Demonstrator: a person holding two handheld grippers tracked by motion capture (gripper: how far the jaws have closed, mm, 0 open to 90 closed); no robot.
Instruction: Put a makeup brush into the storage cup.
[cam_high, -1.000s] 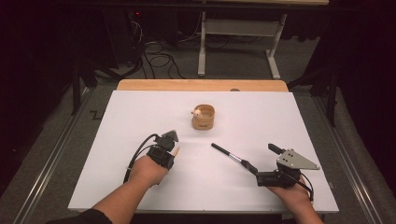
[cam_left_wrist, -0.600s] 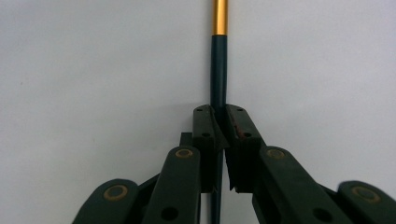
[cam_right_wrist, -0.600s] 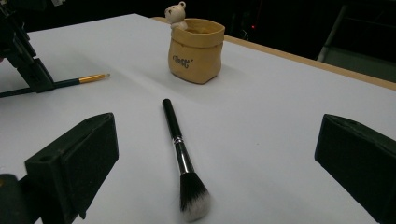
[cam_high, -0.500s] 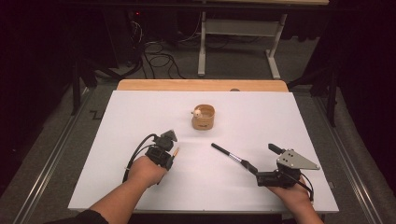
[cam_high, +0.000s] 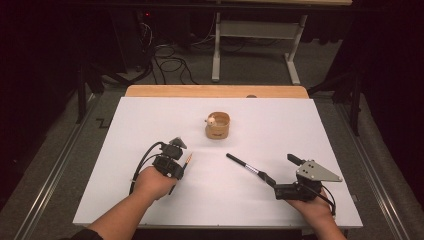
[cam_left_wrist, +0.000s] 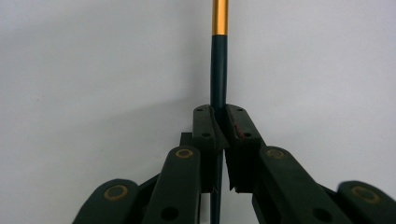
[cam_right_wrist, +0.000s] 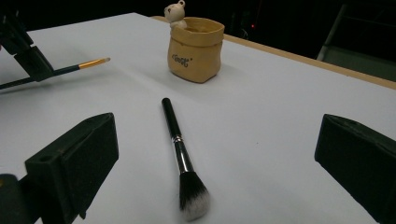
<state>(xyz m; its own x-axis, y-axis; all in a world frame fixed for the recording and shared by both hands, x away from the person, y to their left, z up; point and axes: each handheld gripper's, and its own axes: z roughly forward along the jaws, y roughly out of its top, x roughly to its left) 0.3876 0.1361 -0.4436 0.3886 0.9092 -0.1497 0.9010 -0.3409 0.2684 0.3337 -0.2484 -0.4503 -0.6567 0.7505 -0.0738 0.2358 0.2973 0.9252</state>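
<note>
Thin brush: the slim dark-handled brush with a gold ferrule (cam_left_wrist: 219, 56) sits clamped in the left gripper (cam_high: 176, 150), raised just off the white bench (cam_high: 150, 120), as before.
Change: hardly any; perhaps a slight creep toward the tan pouch-shaped pot with a bear figure (cam_high: 218, 126).
Powder brush: the black fluffy-tipped brush (cam_right_wrist: 180, 154) lies flat before the right gripper (cam_right_wrist: 219, 158), jaws spread wide, unmoved.
Meaning: carry under way; potting not yet done.

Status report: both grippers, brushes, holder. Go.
Left gripper shut on thin brush. Right gripper open, makeup brush lying between. Holder unobstructed.
</note>
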